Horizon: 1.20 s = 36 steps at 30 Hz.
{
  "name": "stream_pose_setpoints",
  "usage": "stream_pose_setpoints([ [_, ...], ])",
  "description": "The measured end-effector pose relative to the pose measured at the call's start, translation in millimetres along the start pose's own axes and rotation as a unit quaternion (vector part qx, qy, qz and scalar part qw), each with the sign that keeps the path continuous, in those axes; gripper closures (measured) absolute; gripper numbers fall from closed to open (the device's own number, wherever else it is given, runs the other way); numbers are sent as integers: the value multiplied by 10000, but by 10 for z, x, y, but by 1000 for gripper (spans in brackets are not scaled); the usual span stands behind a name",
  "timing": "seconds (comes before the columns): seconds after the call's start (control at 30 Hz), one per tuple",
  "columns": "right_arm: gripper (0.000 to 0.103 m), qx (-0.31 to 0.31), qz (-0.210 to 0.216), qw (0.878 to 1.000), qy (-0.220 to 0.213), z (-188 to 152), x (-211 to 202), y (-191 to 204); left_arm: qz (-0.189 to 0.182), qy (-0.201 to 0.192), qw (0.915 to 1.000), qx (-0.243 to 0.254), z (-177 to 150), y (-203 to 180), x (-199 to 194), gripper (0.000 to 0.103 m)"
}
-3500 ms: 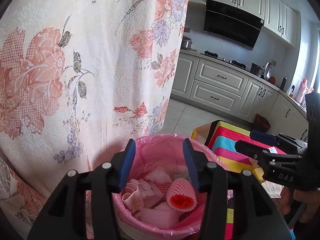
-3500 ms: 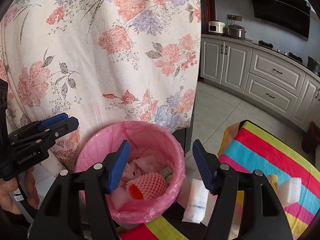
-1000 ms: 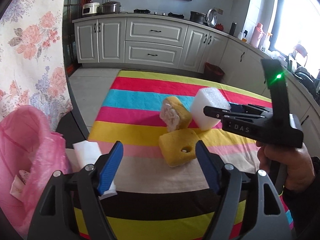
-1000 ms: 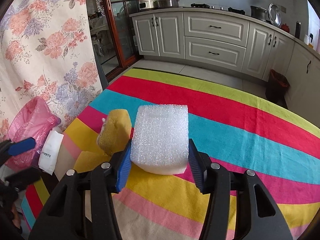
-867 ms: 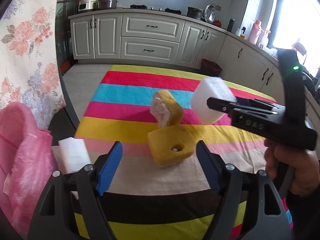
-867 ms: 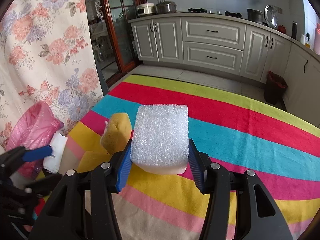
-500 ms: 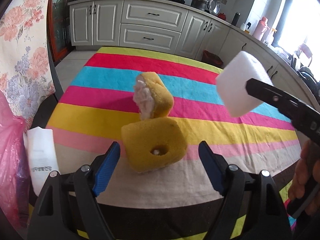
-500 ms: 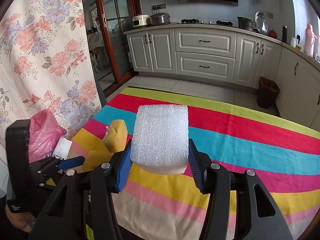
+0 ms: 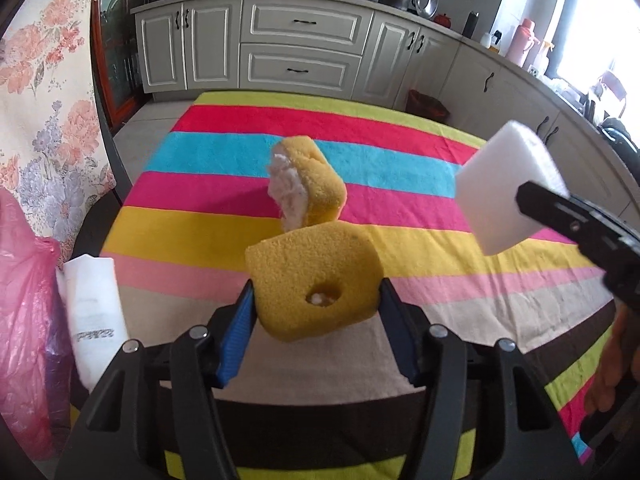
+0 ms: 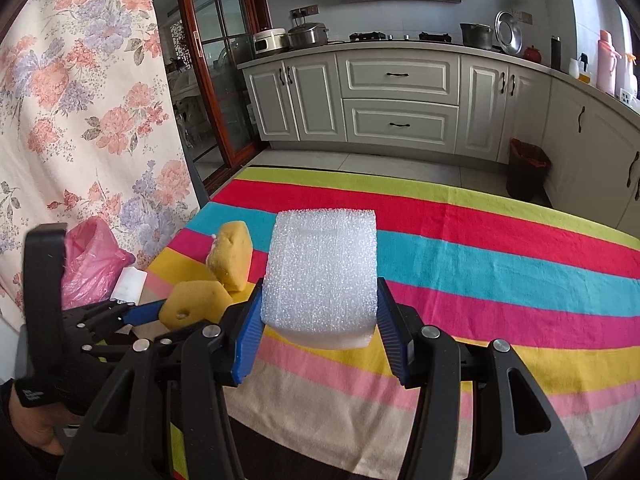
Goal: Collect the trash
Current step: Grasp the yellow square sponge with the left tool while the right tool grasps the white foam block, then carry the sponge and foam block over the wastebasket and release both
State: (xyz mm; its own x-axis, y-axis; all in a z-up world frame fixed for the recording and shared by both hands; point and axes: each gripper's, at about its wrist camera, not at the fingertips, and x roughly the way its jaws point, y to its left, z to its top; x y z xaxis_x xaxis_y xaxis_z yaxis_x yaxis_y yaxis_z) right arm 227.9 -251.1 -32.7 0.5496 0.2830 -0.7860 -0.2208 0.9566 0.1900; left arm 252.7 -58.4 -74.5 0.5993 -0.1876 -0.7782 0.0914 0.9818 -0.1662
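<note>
My left gripper (image 9: pixel 316 320) is shut on a yellow sponge with a hole (image 9: pixel 316 280), which also shows in the right wrist view (image 10: pixel 192 306). A second yellow sponge with white stuffing (image 9: pixel 308 182) stands tilted on the striped cloth just behind it. My right gripper (image 10: pixel 320 320) is shut on a white foam block (image 10: pixel 320 272) and holds it above the table; the block also shows at the right of the left wrist view (image 9: pixel 508 188). A pink-lined trash bin (image 10: pixel 92 264) stands off the table's left edge.
A white tissue packet (image 9: pixel 94 312) lies at the table's left edge beside the pink bag (image 9: pixel 24 320). The striped cloth (image 10: pixel 500 260) covers the table. A floral curtain (image 10: pixel 80 100) hangs at left. Kitchen cabinets (image 10: pixel 400 100) and a small dark bin (image 10: pixel 528 168) stand behind.
My left gripper moved forward and closed on the holed yellow sponge. My right gripper lifted the white foam block higher and stays shut on it.
</note>
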Motion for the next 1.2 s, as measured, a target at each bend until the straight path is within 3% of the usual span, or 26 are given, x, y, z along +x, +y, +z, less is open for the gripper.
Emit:
stream_pose_setpoints([
  [0.53, 53, -73, 155, 9997, -172, -112, -473, 494, 22, -802, 9965, -227, -170, 314, -1210, 45],
  [0.87, 53, -267, 325, 9987, -282, -94, -762, 869, 340, -1263, 9899, -547, -316, 788, -1930, 45],
  [1.2, 53, -475, 583, 9967, -312, 10, -855, 1318, 714, -1581, 9804, -936, -483, 1353, -2414, 44],
])
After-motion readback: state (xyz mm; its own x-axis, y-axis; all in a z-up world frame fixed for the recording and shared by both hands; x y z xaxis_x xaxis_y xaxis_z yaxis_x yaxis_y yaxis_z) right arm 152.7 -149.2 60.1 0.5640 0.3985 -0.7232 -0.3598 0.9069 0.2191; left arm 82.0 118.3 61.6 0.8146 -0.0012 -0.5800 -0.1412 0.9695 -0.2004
